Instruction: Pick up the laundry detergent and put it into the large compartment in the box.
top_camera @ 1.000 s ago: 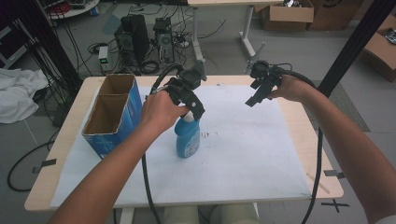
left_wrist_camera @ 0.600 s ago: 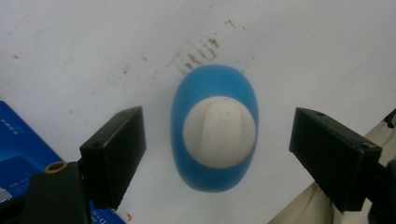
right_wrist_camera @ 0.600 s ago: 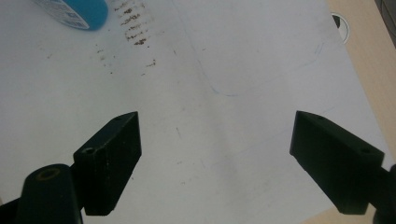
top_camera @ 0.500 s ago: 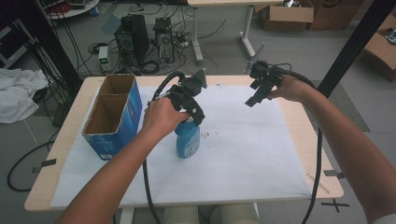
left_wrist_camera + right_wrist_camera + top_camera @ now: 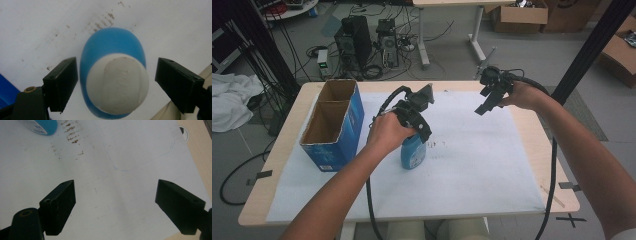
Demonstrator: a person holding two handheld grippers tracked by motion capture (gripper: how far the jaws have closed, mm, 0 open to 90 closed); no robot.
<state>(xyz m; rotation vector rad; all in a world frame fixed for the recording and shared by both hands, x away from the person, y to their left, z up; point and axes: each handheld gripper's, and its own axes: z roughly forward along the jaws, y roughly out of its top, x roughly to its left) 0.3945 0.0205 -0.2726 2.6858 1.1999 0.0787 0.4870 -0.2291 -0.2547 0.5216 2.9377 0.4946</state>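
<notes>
Left gripper (image 5: 116,85) points straight down, jaws spread around the bottle (image 5: 113,72). Right gripper (image 5: 115,205) held high, tilted down, jaws spread, empty.

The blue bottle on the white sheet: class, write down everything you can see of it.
The blue bottle looks like glossy plastic, with an oval body, a pale label on its side and a whitish, rounded oval cap. It stands upright on the white paper sheet that covers the table, right of the blue cardboard box and apart from it. The left gripper hangs straight above it, open, one finger on each side of the cap, neither touching. Brown specks mark the paper beside it.
</notes>
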